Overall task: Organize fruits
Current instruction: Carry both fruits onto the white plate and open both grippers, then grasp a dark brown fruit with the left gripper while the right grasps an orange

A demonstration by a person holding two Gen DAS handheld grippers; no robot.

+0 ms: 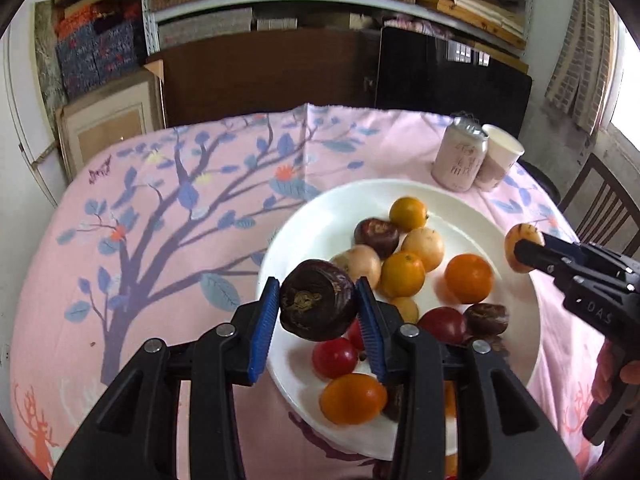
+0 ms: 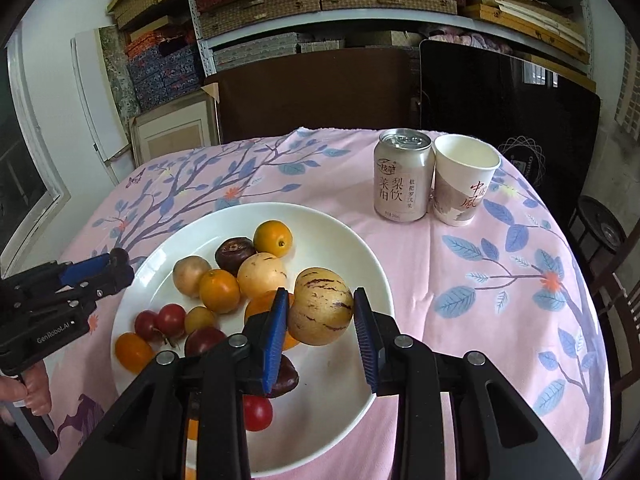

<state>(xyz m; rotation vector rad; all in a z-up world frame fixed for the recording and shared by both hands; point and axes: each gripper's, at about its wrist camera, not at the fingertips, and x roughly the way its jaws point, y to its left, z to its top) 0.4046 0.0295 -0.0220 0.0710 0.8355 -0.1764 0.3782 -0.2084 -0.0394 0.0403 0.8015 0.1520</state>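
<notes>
Blue pads of the left hand-held gripper (image 1: 318,312) were clenched on a dark purple fruit (image 1: 318,306), lifted above the near-left rim of the white plate (image 1: 320,216). We saw the right hand-held gripper (image 2: 320,314) grasping a pale yellow fruit with purple streaks (image 2: 321,306), held up over the plate's right half.

On the plate we counted a mixed pile: an orange (image 1: 469,279), a round yellow-orange fruit (image 2: 273,238) at the far side, a dark brown one (image 2: 235,254) just beside it, pale tan ones (image 2: 262,275) in the middle, red cherry tomatoes (image 2: 171,320) and an orange oval tomato (image 2: 134,352) toward the near-left rim. Several touched each other. Part of the pile sat hidden under both grippers' frames.

Behind the plate on the right, a drink can (image 2: 402,176) and a paper cup (image 2: 464,180) stood upright, side by side, well apart from the fruit. Everything rested on the tabletop (image 2: 500,280) with its pink tree-print cloth. Shelves of stacked boxes (image 2: 260,4) filled the back wall; dark boards (image 2: 312,92) leaned beneath them. A chair (image 1: 608,208) showed at the right edge.
</notes>
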